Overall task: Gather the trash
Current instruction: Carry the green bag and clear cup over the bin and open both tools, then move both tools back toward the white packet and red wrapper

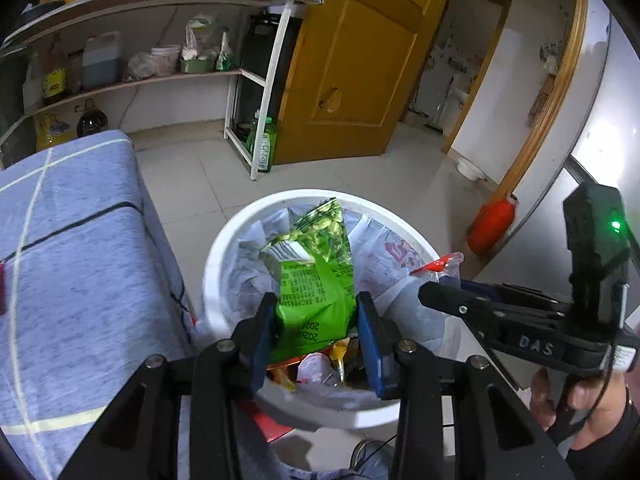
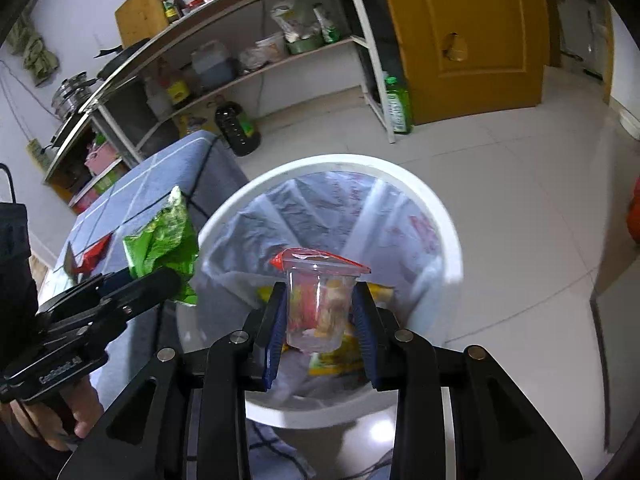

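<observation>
Left claw: the left gripper (image 1: 316, 332) is roughly half open around a green snack packet (image 1: 316, 280); its blue pads look to be touching the packet's sides, which stands up between them over the near rim of the white bin (image 1: 224, 256).
Right claw: the right gripper (image 2: 320, 320) is clamped on a clear plastic cup (image 2: 316, 304) with a peeled red foil lid, held upright above the bin's near half.
Bin: lined with a pale bag, standing on the tiled floor just beside a blue checked cloth-covered surface (image 1: 72, 240); wrappers already lie in its bottom.
Progress: I'd judge both pieces carried to the bin and only the letting go left for them.
Still to do: a red scrap (image 2: 94, 258) lies on the cloth near its bin-side edge, probably next.
Left view only: the person's hand (image 1: 580, 396) on the right handle, an orange-red container by the wall, yellow and red wrappers deep in the bin.
Right view only: the red scrap on the cloth, and the cup's contents, bits of yellow and red.
</observation>
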The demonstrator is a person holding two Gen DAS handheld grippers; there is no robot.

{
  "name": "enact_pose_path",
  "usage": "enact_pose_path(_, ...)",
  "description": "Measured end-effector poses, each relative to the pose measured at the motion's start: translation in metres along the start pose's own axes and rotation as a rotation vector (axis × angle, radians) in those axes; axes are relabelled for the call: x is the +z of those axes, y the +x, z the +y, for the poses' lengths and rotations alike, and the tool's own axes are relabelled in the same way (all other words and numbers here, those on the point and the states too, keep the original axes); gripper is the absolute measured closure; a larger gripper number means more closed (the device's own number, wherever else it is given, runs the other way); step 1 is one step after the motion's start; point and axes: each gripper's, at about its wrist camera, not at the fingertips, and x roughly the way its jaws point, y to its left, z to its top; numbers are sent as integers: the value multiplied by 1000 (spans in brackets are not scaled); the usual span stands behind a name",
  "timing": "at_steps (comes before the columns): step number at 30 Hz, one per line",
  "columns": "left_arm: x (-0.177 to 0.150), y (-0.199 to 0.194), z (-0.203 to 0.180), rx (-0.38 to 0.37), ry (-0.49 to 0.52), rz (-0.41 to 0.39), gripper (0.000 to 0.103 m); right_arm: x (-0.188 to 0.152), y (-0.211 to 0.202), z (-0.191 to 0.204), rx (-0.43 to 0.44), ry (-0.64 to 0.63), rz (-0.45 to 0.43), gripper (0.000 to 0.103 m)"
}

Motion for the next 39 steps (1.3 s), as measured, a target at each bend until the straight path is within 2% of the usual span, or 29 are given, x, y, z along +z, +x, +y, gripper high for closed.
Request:
enact_pose_path(4,0,8,-2,-1,-6,9,55,-2,-2,-3,5,-10,-9,60)
enact_pose_path(10,1,4,3,-12,-28,-3,54,0,-10,2,3,-26,-48,60)
enact_pose_path(16,1,-18,9,-3,-38,-45,54,3,-23,19,29,-56,-97,60)
enact_pose_path(27,-8,-68,35,89,-58,-111,54,7,-28,71,100,-143,-120,60)
enact_pose_path(39,-23,-117,83,189,-100,-162,54,7,-19,140,178,-251,-116,60)
